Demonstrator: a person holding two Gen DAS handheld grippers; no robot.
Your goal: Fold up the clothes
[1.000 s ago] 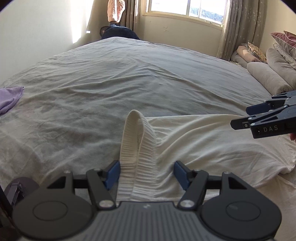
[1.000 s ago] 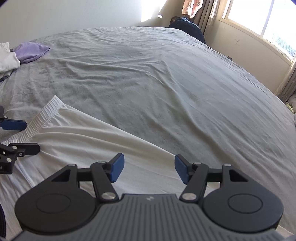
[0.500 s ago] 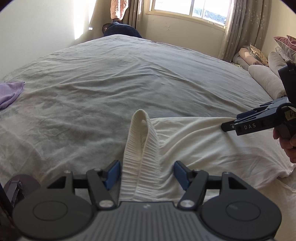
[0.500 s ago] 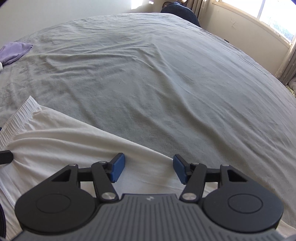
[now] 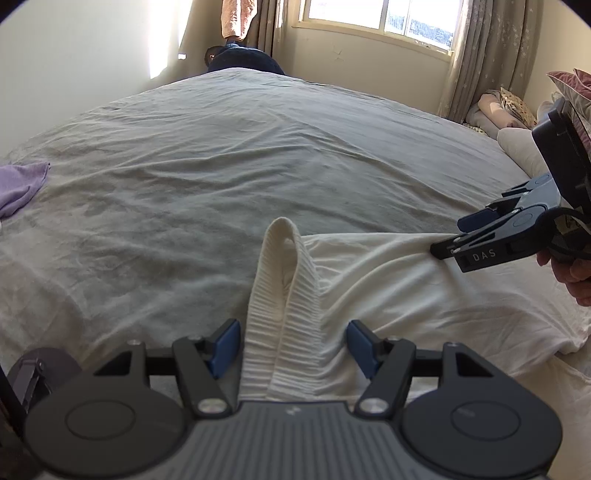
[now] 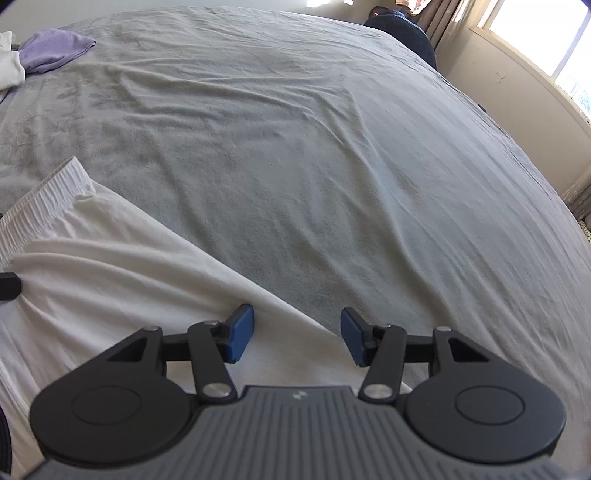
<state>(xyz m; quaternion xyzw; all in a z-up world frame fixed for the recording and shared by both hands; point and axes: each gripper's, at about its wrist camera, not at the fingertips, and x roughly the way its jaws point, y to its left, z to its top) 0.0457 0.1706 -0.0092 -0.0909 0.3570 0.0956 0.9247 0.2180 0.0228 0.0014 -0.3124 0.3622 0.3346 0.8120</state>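
A white garment [image 5: 406, 295] lies on the grey bed sheet [image 5: 258, 147], its ribbed waistband [image 5: 280, 314] standing up in a loop. My left gripper [image 5: 291, 347] is open, with the waistband running between its blue pads and neither pad pressing on it. In the right wrist view the garment [image 6: 110, 277] fills the lower left. My right gripper [image 6: 297, 336] straddles its far edge; its jaws are closing and the pads stand clear of the cloth. From the left wrist view, the right gripper [image 5: 448, 238] tips down onto that edge, held by a hand [image 5: 576, 269].
A purple cloth [image 6: 55, 48] and a white cloth [image 6: 9, 70] lie at the bed's far left. Pillows [image 5: 517, 147] are stacked at the right. A dark bundle [image 5: 243, 61] sits beyond the far edge, below curtains and a window [image 5: 376, 14].
The right gripper has come down and forward onto the garment's far edge, rolled a little, and its jaws have narrowed. The left gripper and the waistband have kept still.
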